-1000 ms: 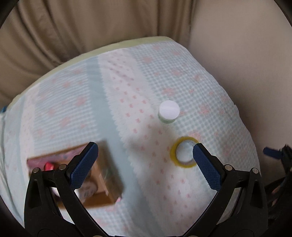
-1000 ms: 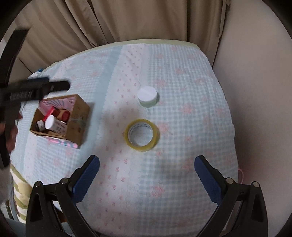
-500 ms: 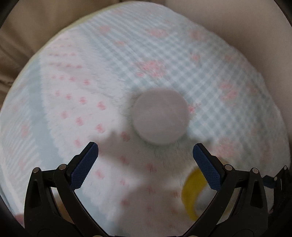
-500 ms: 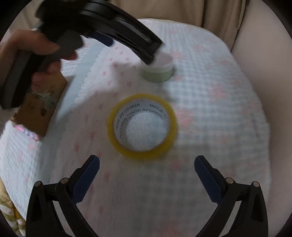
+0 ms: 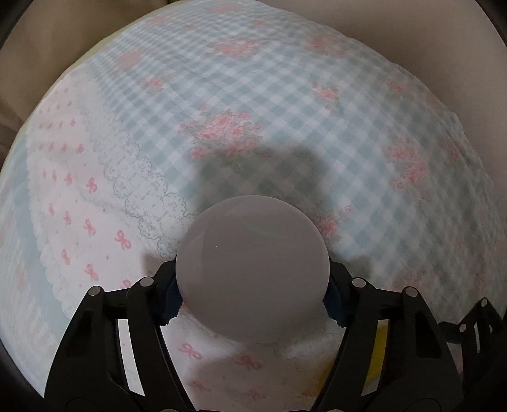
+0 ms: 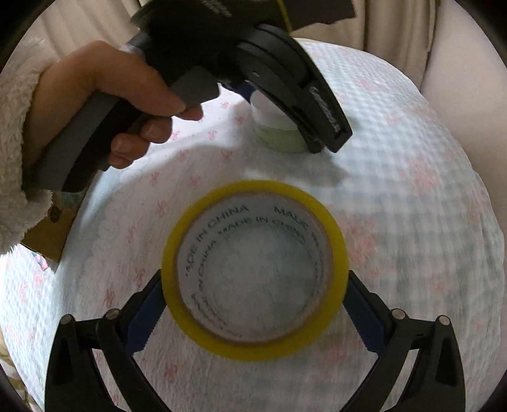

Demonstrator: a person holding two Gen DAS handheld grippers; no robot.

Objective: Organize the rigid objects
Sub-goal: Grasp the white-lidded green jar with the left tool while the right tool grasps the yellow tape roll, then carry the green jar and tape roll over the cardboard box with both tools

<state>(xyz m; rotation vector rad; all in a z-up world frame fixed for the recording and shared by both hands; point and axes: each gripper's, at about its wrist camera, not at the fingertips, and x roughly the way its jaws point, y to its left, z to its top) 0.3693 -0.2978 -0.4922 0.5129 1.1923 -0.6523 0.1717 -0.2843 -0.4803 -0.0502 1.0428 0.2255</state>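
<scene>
A small green jar with a round white lid (image 5: 252, 269) stands on the patterned cloth (image 5: 285, 111). My left gripper (image 5: 252, 304) has its blue pads against both sides of the lid. In the right wrist view the same jar (image 6: 279, 133) shows between the left gripper's fingers (image 6: 329, 126). A yellow roll of tape (image 6: 253, 269) lies flat on the cloth. My right gripper (image 6: 253, 307) has its blue pads touching both sides of the roll.
A brown cardboard box (image 6: 47, 234) lies at the left, mostly hidden behind the hand. Beige curtains (image 6: 396, 28) hang behind the round table. A sliver of the yellow tape (image 5: 377, 348) shows at the lower right in the left wrist view.
Both grippers have come down and closed in. The left one went from open above the jar to gripping its lid. The right one went from open to gripping the tape roll.
</scene>
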